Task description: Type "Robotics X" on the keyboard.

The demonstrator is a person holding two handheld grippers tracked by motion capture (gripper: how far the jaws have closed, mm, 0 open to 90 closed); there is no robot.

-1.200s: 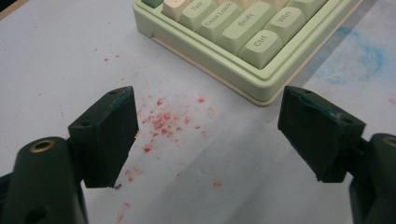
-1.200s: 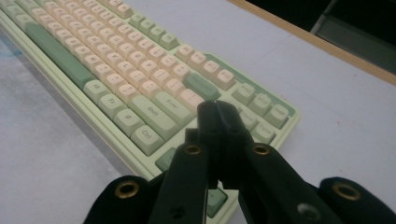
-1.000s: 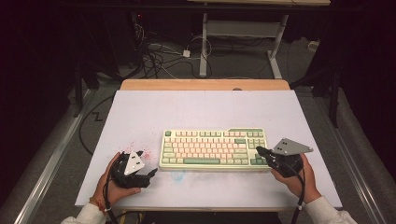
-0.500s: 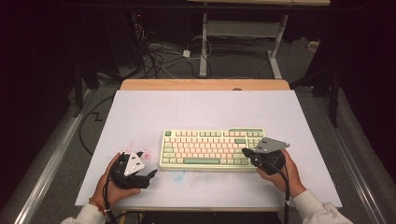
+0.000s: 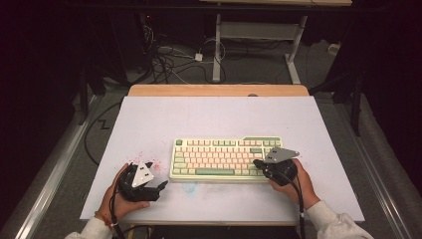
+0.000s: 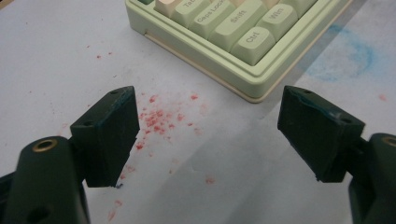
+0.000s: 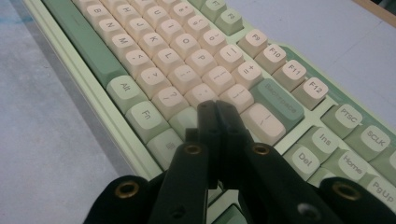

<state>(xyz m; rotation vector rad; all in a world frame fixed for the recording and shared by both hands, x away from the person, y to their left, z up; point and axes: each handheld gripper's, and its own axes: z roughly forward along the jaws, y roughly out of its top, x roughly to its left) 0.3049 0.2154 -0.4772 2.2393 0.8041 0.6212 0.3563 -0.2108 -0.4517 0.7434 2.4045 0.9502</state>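
The right gripper [image 7: 217, 109], jaws clenched empty, hovered over the pale green and cream plastic keyboard [image 5: 226, 159]; the left gripper [image 6: 208, 135] rested released beside it

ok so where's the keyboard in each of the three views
High view: the keyboard lies at the centre of the white table, between the two grippers.
Left gripper view: its front left corner, with the Ctrl key, is at top centre.
Right gripper view: its right half spans the picture, behind the shut jaws.
Shared landmark: the keyboard's pale green front rim.
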